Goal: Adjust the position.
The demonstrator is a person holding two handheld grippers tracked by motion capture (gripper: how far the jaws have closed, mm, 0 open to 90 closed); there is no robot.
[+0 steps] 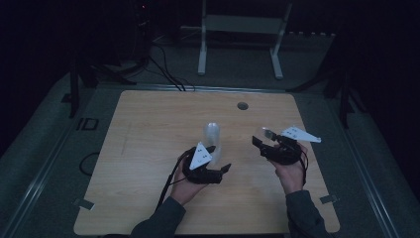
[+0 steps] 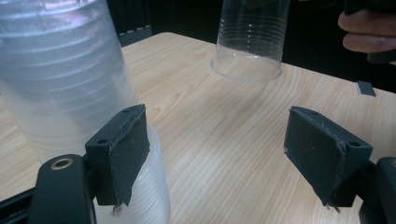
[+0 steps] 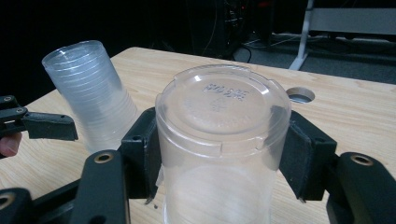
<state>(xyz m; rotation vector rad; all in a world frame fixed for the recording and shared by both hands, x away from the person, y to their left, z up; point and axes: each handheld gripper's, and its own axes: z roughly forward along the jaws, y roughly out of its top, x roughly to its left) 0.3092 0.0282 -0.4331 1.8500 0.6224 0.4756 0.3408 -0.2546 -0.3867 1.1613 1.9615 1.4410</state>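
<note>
A tall stack of clear plastic cups stands upside down near the middle of the wooden table. My left gripper is beside its base. In the left gripper view the stack is just outside the left pad, and the left gripper is open with bare table between the pads. My right gripper is shut on a single clear cup, held upside down with a pad on each side. That cup has its rim close to the table. The stack stands left of it.
A round cable hole lies in the far part of the table. Beyond the table a white metal frame stands on the floor among dark cables. Small grey clips sit at the table's front corners.
</note>
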